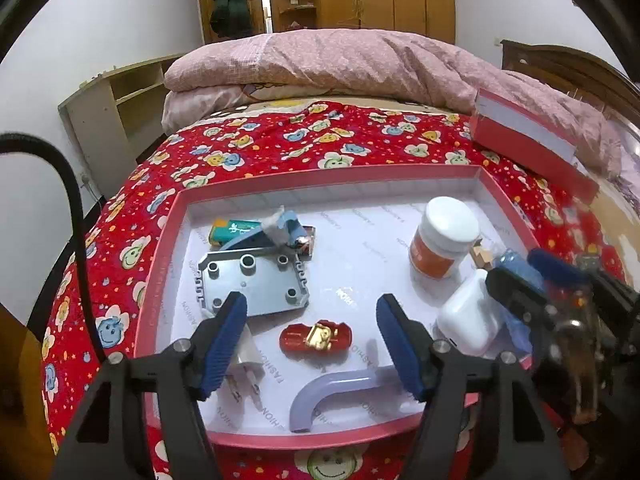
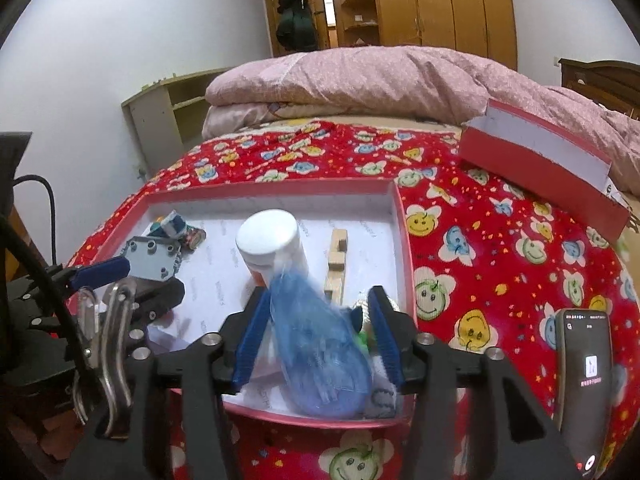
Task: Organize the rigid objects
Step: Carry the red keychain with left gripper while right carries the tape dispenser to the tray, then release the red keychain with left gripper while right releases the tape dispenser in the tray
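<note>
A pink tray point(image 1: 168, 232) with a white floor lies on the bed. In it are a grey studded plate point(image 1: 256, 280), a red and gold toy car point(image 1: 316, 338), a lilac curved pipe point(image 1: 324, 394), a white plug point(image 1: 248, 360), a white-lidded orange jar point(image 1: 444, 236) and a white case point(image 1: 468, 316). My left gripper point(image 1: 312, 340) is open, low over the toy car. My right gripper point(image 2: 316, 328) is open, its jaws either side of a blurred blue plastic piece point(image 2: 320, 356) at the tray's near right corner. The jar point(image 2: 272, 240) and wooden blocks point(image 2: 338, 260) lie beyond.
A second pink box point(image 2: 540, 160) sits on the red quilt point(image 2: 480, 248) at the back right. A phone point(image 2: 584, 380) lies on the quilt at the right. A folded pink duvet point(image 1: 320, 64) lies behind the tray. A green battery point(image 1: 232, 230) lies at the tray's back left.
</note>
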`<act>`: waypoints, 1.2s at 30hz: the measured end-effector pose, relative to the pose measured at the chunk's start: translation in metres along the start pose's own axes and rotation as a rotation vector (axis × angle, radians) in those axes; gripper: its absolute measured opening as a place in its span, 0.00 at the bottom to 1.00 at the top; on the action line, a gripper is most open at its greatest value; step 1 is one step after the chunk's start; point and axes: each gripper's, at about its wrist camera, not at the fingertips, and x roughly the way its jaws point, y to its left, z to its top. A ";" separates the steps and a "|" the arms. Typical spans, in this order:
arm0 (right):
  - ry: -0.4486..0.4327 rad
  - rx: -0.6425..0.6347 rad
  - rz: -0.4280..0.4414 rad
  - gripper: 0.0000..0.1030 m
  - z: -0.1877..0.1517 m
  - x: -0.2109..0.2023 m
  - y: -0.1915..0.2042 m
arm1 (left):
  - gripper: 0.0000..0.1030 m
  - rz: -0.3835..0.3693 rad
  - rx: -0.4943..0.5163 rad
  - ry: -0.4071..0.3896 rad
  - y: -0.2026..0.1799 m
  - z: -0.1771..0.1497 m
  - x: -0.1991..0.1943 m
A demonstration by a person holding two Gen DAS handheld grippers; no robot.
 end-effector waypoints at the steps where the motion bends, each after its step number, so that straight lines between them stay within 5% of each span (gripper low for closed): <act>1: -0.007 0.002 0.003 0.57 0.000 -0.002 0.000 | 0.69 0.000 0.000 0.002 0.000 0.000 -0.001; 36: -0.050 0.003 0.123 0.63 -0.021 -0.094 0.037 | 0.70 0.046 -0.097 -0.011 0.027 -0.038 -0.092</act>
